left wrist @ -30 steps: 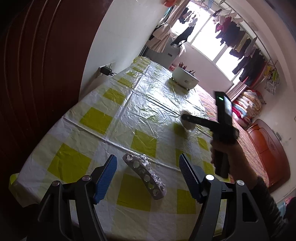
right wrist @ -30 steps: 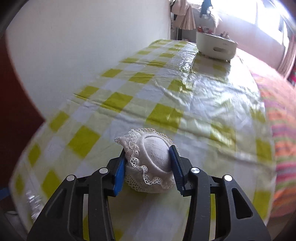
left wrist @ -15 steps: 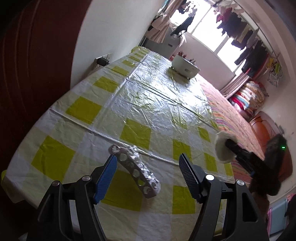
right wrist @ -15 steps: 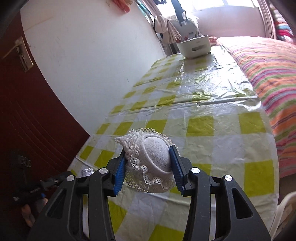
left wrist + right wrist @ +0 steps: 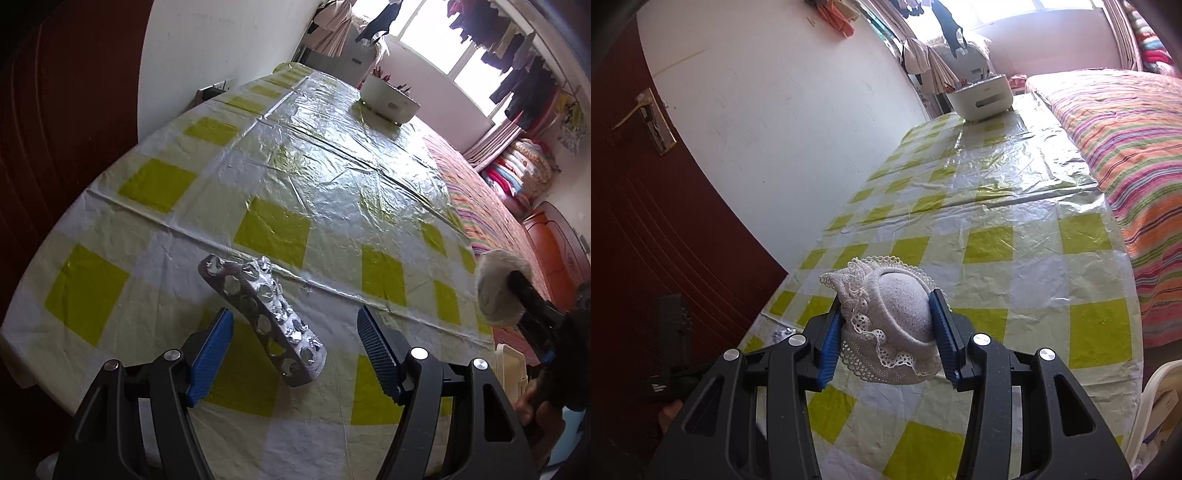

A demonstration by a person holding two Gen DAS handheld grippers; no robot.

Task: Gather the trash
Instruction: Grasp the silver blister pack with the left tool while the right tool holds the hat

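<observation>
A silver blister pack [image 5: 263,314] of used pills lies slantwise on the yellow-and-white checked tablecloth [image 5: 273,229] near the table's front edge. My left gripper [image 5: 295,354] hangs open just above it, one blue pad on each side of the pack's near end, not touching. My right gripper [image 5: 886,334] is shut on a small white lace-trimmed cloth cap [image 5: 886,325], held in the air off the table's near right corner. The cap [image 5: 496,288] also shows at the right edge of the left wrist view, with a hand behind it.
A white container [image 5: 388,100] with sticks in it stands at the table's far end. A striped bedspread [image 5: 1126,140] runs along the table's right side. A dark red door [image 5: 646,229] and white wall are on the left. A white bin rim [image 5: 511,369] sits low right.
My right gripper carried the cap off the tabletop to the right and turned toward the door. My left gripper moved forward and down over the blister pack.
</observation>
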